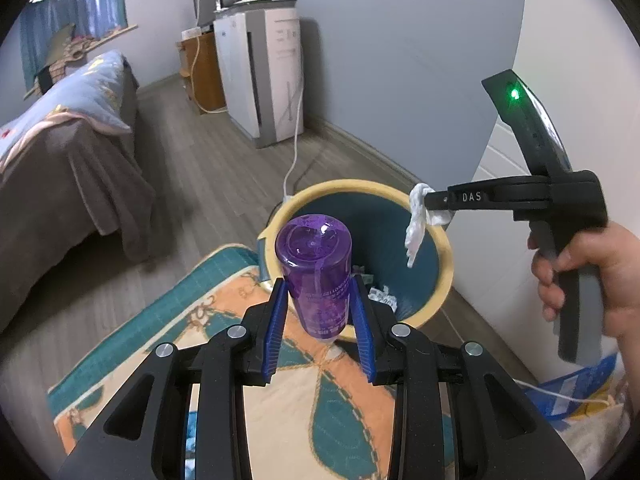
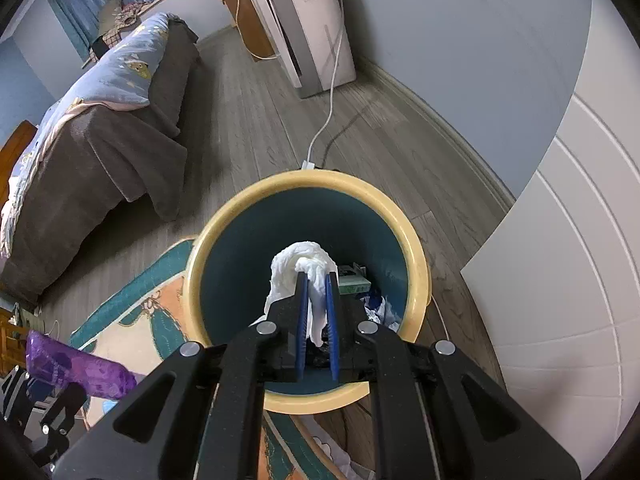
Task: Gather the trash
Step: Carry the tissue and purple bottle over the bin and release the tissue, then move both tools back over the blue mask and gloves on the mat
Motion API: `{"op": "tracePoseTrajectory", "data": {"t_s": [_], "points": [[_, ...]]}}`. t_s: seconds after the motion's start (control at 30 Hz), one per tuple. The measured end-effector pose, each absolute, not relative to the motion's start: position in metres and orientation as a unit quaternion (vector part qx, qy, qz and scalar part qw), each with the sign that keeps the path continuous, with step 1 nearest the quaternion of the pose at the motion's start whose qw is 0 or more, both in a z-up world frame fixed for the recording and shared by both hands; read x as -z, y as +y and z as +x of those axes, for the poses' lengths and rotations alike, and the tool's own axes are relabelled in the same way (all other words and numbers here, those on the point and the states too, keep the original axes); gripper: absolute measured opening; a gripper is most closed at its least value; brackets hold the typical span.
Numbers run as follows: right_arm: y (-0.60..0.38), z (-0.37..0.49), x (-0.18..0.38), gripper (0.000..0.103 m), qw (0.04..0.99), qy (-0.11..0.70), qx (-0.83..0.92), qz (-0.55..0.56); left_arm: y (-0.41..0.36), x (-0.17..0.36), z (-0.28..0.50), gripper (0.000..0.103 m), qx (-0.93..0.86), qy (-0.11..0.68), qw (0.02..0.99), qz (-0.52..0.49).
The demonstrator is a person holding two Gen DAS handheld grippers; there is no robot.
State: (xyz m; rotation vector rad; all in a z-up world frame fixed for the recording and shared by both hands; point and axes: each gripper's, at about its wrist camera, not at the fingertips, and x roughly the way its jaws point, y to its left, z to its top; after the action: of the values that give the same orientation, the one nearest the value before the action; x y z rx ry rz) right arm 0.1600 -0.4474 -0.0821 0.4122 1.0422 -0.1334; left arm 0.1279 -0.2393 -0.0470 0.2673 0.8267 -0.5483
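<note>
A round bin (image 1: 440, 240) with a yellow rim and teal inside stands on the wood floor; it also shows in the right wrist view (image 2: 416, 248), with paper scraps and a green box at its bottom. My left gripper (image 1: 320, 284) is shut on a purple plastic bottle (image 1: 316, 268) and holds it just in front of the bin's near rim. My right gripper (image 2: 317, 280) is shut on a crumpled white tissue (image 2: 298, 258) and holds it over the bin's opening. In the left wrist view the tissue (image 1: 416, 224) hangs from the right gripper (image 1: 430, 200) above the bin.
A patterned teal and orange rug (image 1: 224, 304) lies beside the bin. A bed (image 1: 68, 152) with a brown cover stands left. A white appliance (image 1: 264, 76) with a cable stands against the far wall. A white panelled door (image 2: 560, 264) is right of the bin.
</note>
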Motion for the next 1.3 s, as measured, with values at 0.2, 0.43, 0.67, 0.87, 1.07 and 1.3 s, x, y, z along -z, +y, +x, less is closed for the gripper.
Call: {"op": "tracePoseTrajectory", "data": {"t_s": [0.2, 0.43, 0.67, 0.87, 1.07, 1.3], "points": [[-0.444, 0.164, 0.092, 0.008, 0.838, 0.504, 0.063, 0.197, -0.261, 0.063, 0.147, 0.033, 0.266, 0.409, 0.865, 0.121], [-0.446, 0.163, 0.085, 0.018, 0.853, 0.478, 0.050, 0.204, -0.275, 0.070, 0.165, 0.033, 0.249, 0.404, 0.871, 0.130], [-0.446, 0.163, 0.083, 0.053, 0.855, 0.471, 0.050, 0.211, -0.269, 0.070, 0.165, 0.046, 0.245, 0.395, 0.876, 0.132], [-0.437, 0.165, 0.078, 0.077, 0.861, 0.468, 0.044, 0.194, -0.255, 0.066, 0.156, 0.080, 0.240, 0.386, 0.882, 0.126], [-0.425, 0.168, 0.067, 0.097, 0.870, 0.460, 0.048, 0.172, -0.227, 0.059, 0.146, 0.096, 0.211, 0.389, 0.891, 0.104], [-0.395, 0.169, 0.050, 0.097, 0.879, 0.453, 0.027, 0.149, -0.160, 0.052, 0.135, 0.096, 0.161, 0.400, 0.898, 0.082]]}}
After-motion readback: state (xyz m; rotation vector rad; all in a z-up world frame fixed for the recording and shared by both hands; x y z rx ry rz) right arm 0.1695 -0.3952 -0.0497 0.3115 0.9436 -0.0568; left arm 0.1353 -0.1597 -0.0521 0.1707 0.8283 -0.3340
